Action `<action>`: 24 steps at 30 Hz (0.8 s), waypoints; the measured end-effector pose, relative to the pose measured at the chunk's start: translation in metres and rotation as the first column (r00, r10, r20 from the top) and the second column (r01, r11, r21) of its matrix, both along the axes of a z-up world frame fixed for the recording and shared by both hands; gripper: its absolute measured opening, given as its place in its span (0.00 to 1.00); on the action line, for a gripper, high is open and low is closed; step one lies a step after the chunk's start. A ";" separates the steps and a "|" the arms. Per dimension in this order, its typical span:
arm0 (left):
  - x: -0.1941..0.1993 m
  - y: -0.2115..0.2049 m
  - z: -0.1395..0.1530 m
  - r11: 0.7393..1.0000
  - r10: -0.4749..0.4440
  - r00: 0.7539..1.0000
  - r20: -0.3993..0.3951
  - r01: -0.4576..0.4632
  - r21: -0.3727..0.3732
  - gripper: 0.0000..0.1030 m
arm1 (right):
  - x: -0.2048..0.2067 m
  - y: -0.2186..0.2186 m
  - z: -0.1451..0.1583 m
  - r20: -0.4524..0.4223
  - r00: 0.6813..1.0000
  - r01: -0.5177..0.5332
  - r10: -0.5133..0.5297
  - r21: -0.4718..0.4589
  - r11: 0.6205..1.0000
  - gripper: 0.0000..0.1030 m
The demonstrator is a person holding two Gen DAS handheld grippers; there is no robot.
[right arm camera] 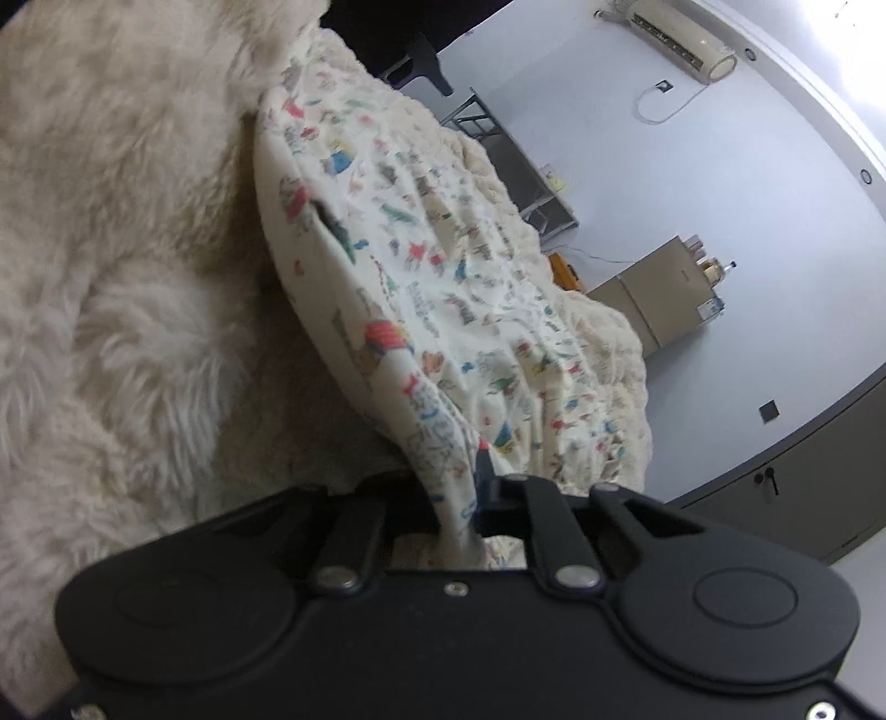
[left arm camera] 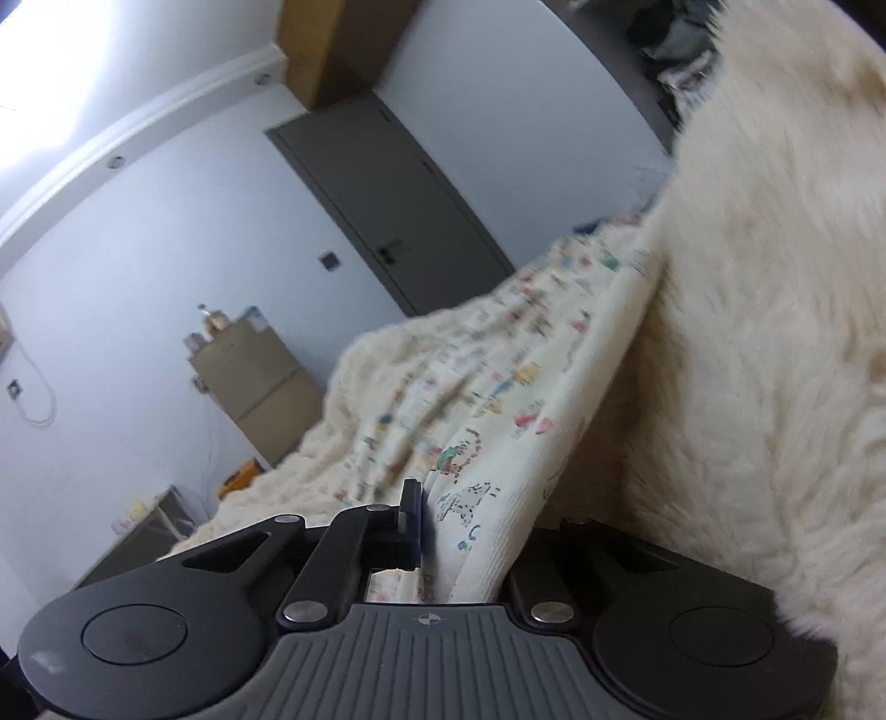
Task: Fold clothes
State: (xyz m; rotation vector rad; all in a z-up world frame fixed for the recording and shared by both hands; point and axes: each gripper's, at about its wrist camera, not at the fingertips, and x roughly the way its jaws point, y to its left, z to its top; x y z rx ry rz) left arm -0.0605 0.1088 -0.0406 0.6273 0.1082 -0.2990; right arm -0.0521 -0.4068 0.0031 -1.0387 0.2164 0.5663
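Note:
A cream garment with small colourful cartoon prints (left arm camera: 487,399) is stretched out over a shaggy cream fur blanket (left arm camera: 775,332). My left gripper (left arm camera: 443,515) is shut on the garment's near edge; only its left finger shows, the cloth hides the other. In the right wrist view the same garment (right arm camera: 443,266) runs away from me, with the fur blanket (right arm camera: 111,249) to its left. My right gripper (right arm camera: 465,498) is shut on another edge of the garment, which bunches between its fingers.
A grey door (left arm camera: 387,210), a small beige fridge (left arm camera: 260,382) and a low shelf stand against the white wall. The right wrist view shows the fridge (right arm camera: 659,304), a metal rack (right arm camera: 520,160), an air conditioner (right arm camera: 686,39) and a grey cabinet (right arm camera: 803,487).

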 end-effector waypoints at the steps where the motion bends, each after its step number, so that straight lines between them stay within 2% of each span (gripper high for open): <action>1: 0.000 0.004 0.004 1.000 -0.001 1.000 -0.002 0.001 -0.017 0.06 | -0.001 -0.001 0.004 0.004 1.000 -0.002 0.002 0.010 1.000 0.06; 5: 0.012 0.027 0.032 0.994 -0.031 0.999 -0.023 0.029 -0.102 0.07 | -0.005 -0.008 0.031 -0.005 0.999 -0.036 0.037 0.117 0.992 0.06; 9: 0.030 0.035 0.049 0.993 -0.050 0.998 -0.032 0.047 -0.110 0.08 | 0.004 -0.012 0.037 -0.022 0.998 -0.050 0.053 0.128 0.991 0.06; 15: 0.073 0.064 0.083 0.972 -0.060 0.996 -0.064 0.044 -0.230 0.08 | 0.007 -0.020 0.029 -0.054 0.995 -0.075 0.084 0.149 0.986 0.18; 20: 0.091 0.076 0.089 0.964 -0.048 0.993 -0.107 0.018 -0.265 0.08 | 0.003 -0.023 0.018 -0.073 0.991 -0.100 0.113 0.157 0.982 0.23; 24: 0.097 0.081 0.089 0.961 -0.045 0.990 -0.131 0.007 -0.276 0.08 | 0.000 -0.031 0.021 -0.105 0.986 -0.108 0.127 0.176 0.979 0.19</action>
